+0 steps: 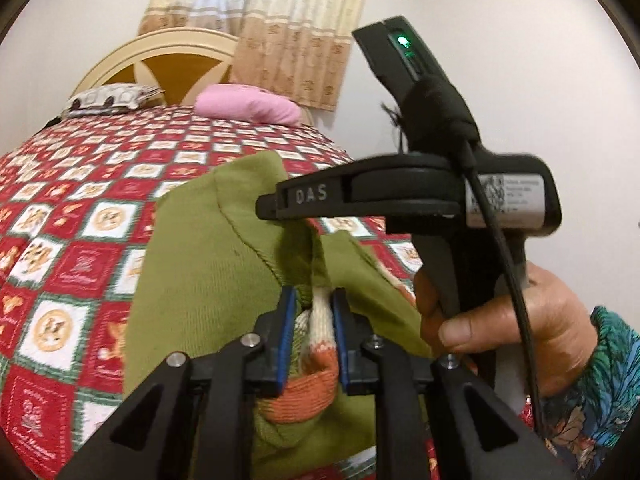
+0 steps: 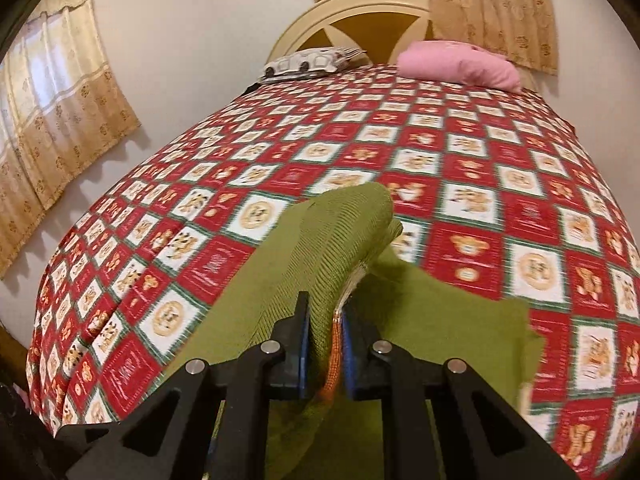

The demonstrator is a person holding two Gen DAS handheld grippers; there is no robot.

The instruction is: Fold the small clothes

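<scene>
A small green knit garment (image 1: 200, 264) with cream and orange bands hangs lifted above the red checked bedspread (image 1: 60, 240). My left gripper (image 1: 314, 304) is shut on a bunched fold of it, cream and orange knit showing between the blue pads. In the left wrist view the right gripper's body is seen from the side just beyond, held by a hand (image 1: 516, 312) in a patterned sleeve; its tips are hidden there. In the right wrist view my right gripper (image 2: 324, 312) is shut on a green ribbed fold of the garment (image 2: 344, 240), with an orange edge pinched between the pads.
The bed stretches ahead under the bedspread (image 2: 440, 160). At its far end lie a pink pillow (image 2: 460, 64) and a patterned pillow (image 2: 312, 62) against a cream and brown headboard (image 2: 360, 12). Beige curtains (image 2: 60, 120) hang on the walls.
</scene>
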